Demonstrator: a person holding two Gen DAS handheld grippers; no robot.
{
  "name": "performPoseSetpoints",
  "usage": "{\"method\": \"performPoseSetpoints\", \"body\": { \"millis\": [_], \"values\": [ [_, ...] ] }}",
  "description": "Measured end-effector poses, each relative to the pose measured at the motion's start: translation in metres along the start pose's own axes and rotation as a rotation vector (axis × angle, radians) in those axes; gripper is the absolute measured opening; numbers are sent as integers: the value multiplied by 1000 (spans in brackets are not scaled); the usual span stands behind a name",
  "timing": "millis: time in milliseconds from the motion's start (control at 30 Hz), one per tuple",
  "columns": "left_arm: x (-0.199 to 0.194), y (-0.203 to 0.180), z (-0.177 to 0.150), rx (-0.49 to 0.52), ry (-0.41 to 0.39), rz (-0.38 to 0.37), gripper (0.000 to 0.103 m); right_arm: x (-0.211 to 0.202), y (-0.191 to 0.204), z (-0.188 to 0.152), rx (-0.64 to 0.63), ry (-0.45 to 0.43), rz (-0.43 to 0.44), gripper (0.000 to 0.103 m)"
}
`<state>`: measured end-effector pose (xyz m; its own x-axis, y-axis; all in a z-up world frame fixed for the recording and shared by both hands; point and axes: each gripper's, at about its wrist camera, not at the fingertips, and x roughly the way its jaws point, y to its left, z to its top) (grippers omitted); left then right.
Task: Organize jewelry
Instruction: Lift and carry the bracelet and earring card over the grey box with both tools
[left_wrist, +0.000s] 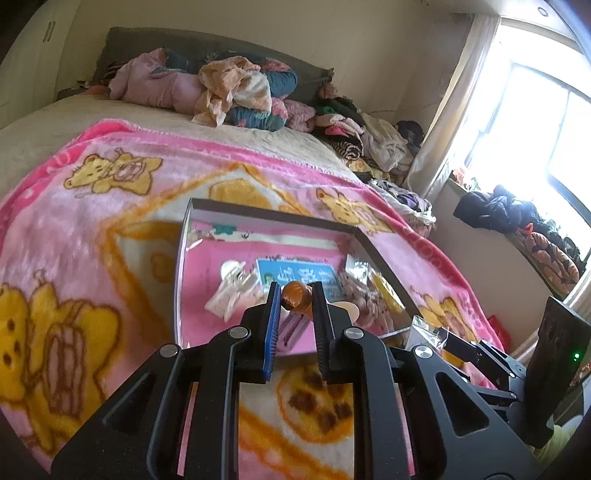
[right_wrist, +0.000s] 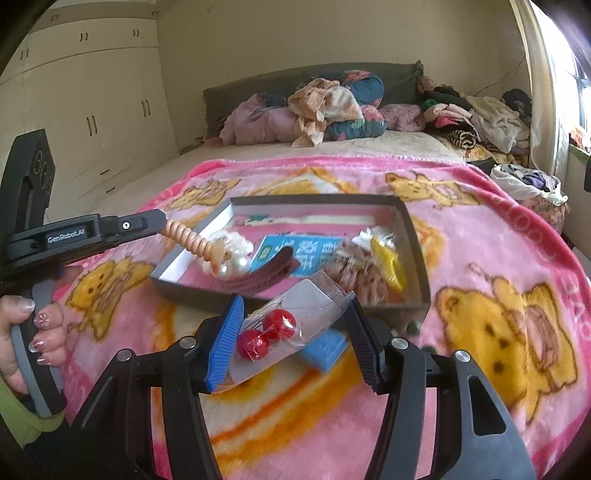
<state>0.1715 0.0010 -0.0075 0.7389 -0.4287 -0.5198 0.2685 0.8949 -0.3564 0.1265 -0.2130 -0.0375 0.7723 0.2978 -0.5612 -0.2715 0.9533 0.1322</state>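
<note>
Right now the left gripper (left_wrist: 294, 295) is squeezed tight on a peach spiral hair tie (left_wrist: 295, 297). A charm of pearls (right_wrist: 231, 258) hangs from that tie, over the near left corner of the grey box (right_wrist: 415, 236). A hand (right_wrist: 31, 332) with painted nails holds this gripper's handle.

The right gripper (right_wrist: 293, 325) is clamped on a clear plastic packet (right_wrist: 295, 325) with two red ball earrings (right_wrist: 267, 332) inside. Its pads press the packet's two edges. The packet is in the air, just in front of the grey box's near wall. A blue block (right_wrist: 327, 350) sits on the pink bear blanket (right_wrist: 498, 332) under the packet, also in front of the box.

Inside the box lie a dark red hair clip (right_wrist: 266, 277), a blue card (right_wrist: 291, 251), a yellow thing in a wrapper (right_wrist: 386, 266), and more small bits I cannot make out.

What could go wrong? The packet is thin and slippery, so it could bend and slide out onto the blanket. The pearl charm swings free, so it could catch on the box wall and tip the box.
</note>
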Motion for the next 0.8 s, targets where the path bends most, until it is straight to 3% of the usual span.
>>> {"method": "performPoseSetpoints", "body": {
  "millis": [800],
  "values": [
    [64,-4,16,31,72,38,10,43,-42,44,3,-35,-100,54]
  ]
}}
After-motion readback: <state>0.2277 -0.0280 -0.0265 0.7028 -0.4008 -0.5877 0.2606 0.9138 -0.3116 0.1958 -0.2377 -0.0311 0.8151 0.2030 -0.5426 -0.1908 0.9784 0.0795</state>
